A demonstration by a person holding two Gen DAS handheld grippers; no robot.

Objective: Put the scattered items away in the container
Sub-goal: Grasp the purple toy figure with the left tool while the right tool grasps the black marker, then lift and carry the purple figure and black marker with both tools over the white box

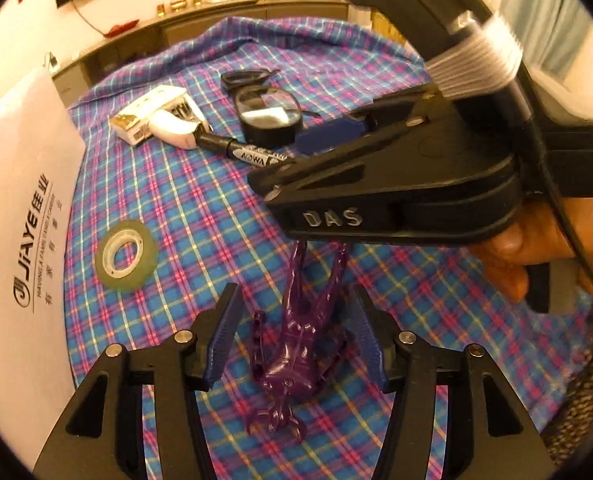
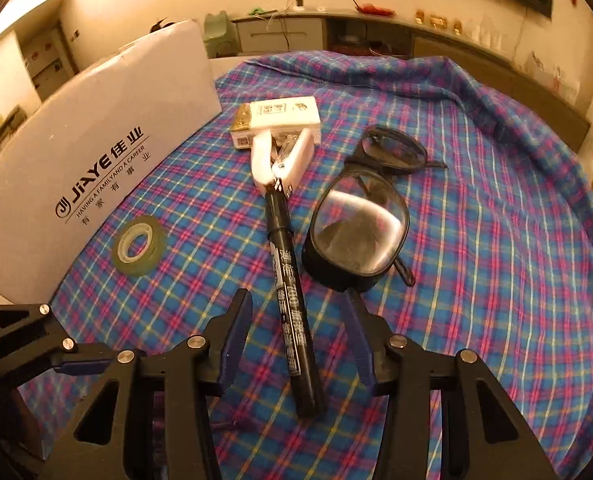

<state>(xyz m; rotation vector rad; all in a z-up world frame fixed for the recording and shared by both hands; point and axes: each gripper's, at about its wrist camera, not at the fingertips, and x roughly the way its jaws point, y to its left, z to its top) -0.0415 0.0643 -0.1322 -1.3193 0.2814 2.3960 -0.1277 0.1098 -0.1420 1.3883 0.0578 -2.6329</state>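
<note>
My left gripper (image 1: 294, 332) is open, its jaws on either side of a purple plastic hair clip (image 1: 292, 340) lying on the plaid cloth. My right gripper (image 2: 298, 344) is open, its jaws on either side of a black marker (image 2: 292, 312); in the left wrist view it (image 1: 396, 184) hangs over the marker (image 1: 248, 154). A white box (image 2: 72, 152), the container, stands at the left (image 1: 20, 216). A tape roll (image 2: 138, 246) lies near it (image 1: 126, 256). Black goggles (image 2: 360, 228), a white stapler (image 2: 280, 156) and a small white carton (image 2: 284, 114) lie beyond.
The plaid cloth (image 2: 496, 240) covers the table and is rumpled at the far right. Shelves and a counter (image 2: 376, 28) run along the back wall. The person's hand (image 1: 528, 248) holds the right gripper's handle.
</note>
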